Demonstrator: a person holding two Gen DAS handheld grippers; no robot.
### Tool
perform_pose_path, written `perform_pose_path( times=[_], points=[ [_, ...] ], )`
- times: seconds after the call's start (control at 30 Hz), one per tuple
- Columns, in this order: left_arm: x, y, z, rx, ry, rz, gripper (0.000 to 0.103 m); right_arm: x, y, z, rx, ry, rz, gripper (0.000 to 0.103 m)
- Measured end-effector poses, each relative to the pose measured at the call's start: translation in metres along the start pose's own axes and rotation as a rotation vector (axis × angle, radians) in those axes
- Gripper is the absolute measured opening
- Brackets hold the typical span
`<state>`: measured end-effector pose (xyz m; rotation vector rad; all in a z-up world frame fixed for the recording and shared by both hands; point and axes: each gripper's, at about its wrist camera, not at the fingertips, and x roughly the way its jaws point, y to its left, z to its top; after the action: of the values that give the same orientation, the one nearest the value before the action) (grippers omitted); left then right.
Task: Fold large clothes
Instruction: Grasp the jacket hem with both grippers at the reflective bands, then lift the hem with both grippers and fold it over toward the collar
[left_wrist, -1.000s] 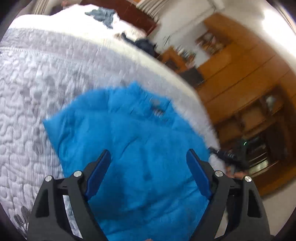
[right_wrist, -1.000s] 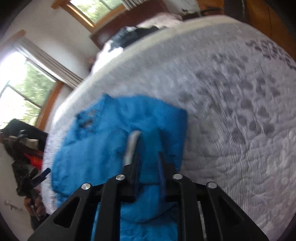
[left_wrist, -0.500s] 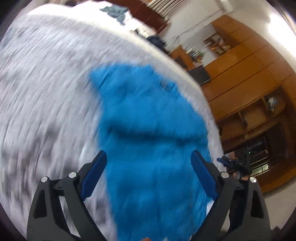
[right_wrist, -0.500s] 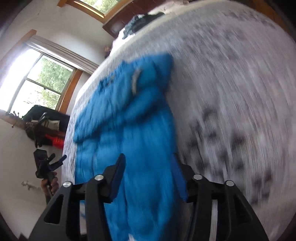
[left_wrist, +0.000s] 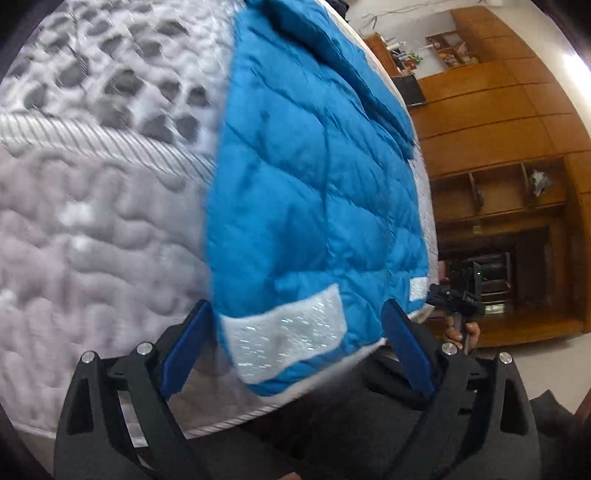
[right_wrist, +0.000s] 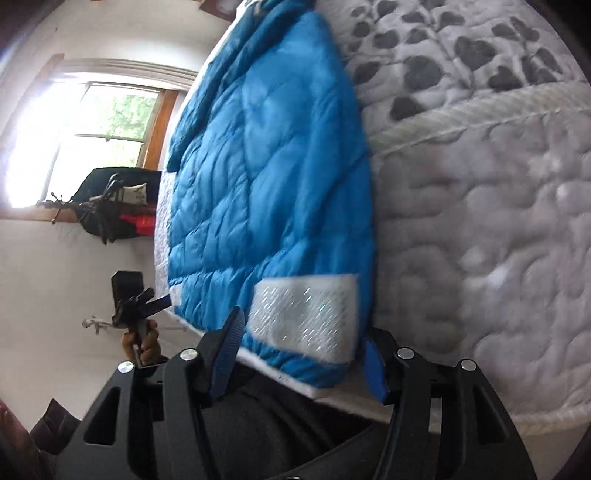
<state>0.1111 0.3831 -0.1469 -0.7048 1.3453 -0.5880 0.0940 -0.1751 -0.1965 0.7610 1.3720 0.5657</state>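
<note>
**Left wrist & right wrist: both tools spread at jacket hem**

Left wrist view: the blue quilted jacket (left_wrist: 314, 177) is seen laid flat on the bed (left_wrist: 92, 221), hem w/ silver patch (left_wrist: 284, 332) hanging over the mattress edge. Left tool (left_wrist: 295, 350) is spread wide, nothing gripped.

Right wrist view: same jacket (right_wrist: 269, 177) is shown; right tool (right_wrist: 303, 358) is held apart, hem corner btwn its fingers, not pinched.
</note>
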Motion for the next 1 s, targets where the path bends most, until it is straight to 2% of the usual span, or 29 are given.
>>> perform_pose_path(
  times=[0.17,0.23,0.27,0.33,0.37,0.47,0.53,0.63,0.83,1.0],
  points=[
    [0.017,-0.005,0.005,-0.004,-0.003,-0.014,0.089,0.002,0.011,-0.007,-0.021,-0.011,0.036,0.060],
    [0.014,-0.004,-0.001,-0.002,-0.009,-0.001,0.078,0.003,0.005,-0.008,0.003,-0.013,0.042,0.058],
    [0.015,-0.004,-0.002,0.002,-0.006,0.021,0.066,0.006,0.002,-0.008,0.014,-0.010,0.046,0.056],
    [0.015,0.000,-0.011,-0.001,-0.001,0.030,0.050,0.009,-0.002,-0.011,0.021,-0.001,0.060,0.046],
    [0.015,0.000,-0.014,-0.005,0.003,0.028,0.041,0.011,-0.002,-0.011,0.023,0.002,0.065,0.046],
    [0.013,0.003,-0.020,-0.011,-0.006,0.020,0.024,0.014,-0.005,-0.015,0.030,-0.004,0.082,0.033],
    [0.008,0.005,-0.021,-0.026,-0.022,-0.009,0.017,0.011,-0.006,-0.012,0.041,-0.016,0.101,0.021],
    [-0.006,0.007,-0.025,-0.033,-0.054,-0.058,0.013,0.005,0.002,-0.011,0.040,-0.040,0.130,0.016],
    [-0.038,-0.013,-0.021,-0.017,-0.142,-0.166,0.012,-0.019,0.025,-0.005,0.005,-0.099,0.187,0.014],
    [-0.054,-0.032,-0.011,0.012,-0.185,-0.204,0.011,-0.038,0.051,0.012,-0.051,-0.145,0.197,0.013]
  ],
)
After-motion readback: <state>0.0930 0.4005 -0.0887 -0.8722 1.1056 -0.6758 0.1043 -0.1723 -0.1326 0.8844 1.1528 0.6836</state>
